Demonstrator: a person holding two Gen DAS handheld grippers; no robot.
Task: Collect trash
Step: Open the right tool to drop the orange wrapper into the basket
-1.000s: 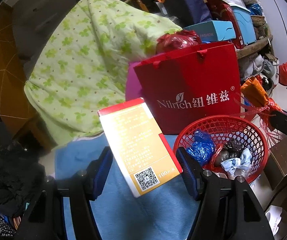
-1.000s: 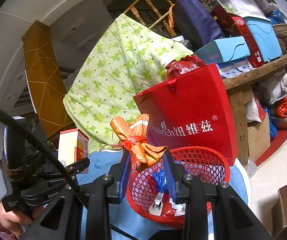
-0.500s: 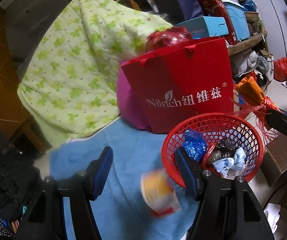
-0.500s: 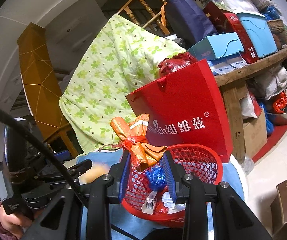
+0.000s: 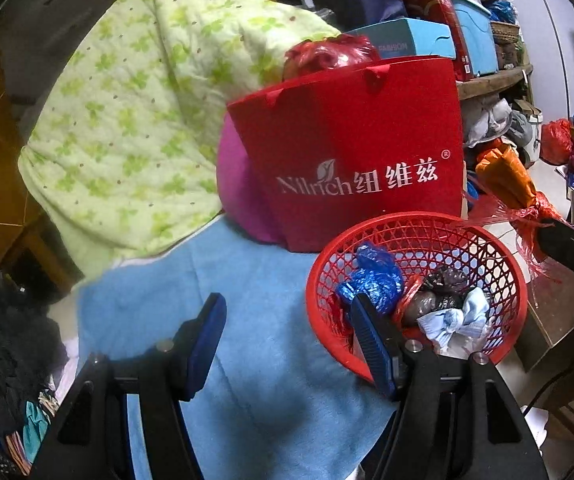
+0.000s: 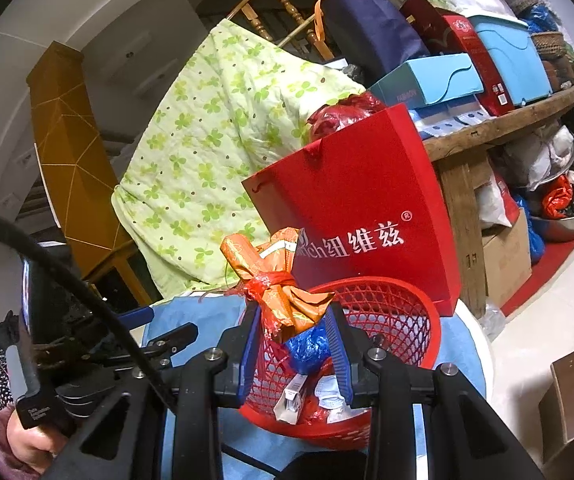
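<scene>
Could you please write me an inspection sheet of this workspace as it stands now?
Surface: blue cloth covers the tabletop.
Job's things: red basket holds blue bag, dark wad and pale tissue.
Clutter: red gift bag behind basket; green quilt at left.
Grippers: left gripper open, nothing between its pads; right gripper shut on orange wrapper above the basket.
Cables: black cable beside left gripper.
Surroundings: crowded wooden shelf, boxes below.
</scene>
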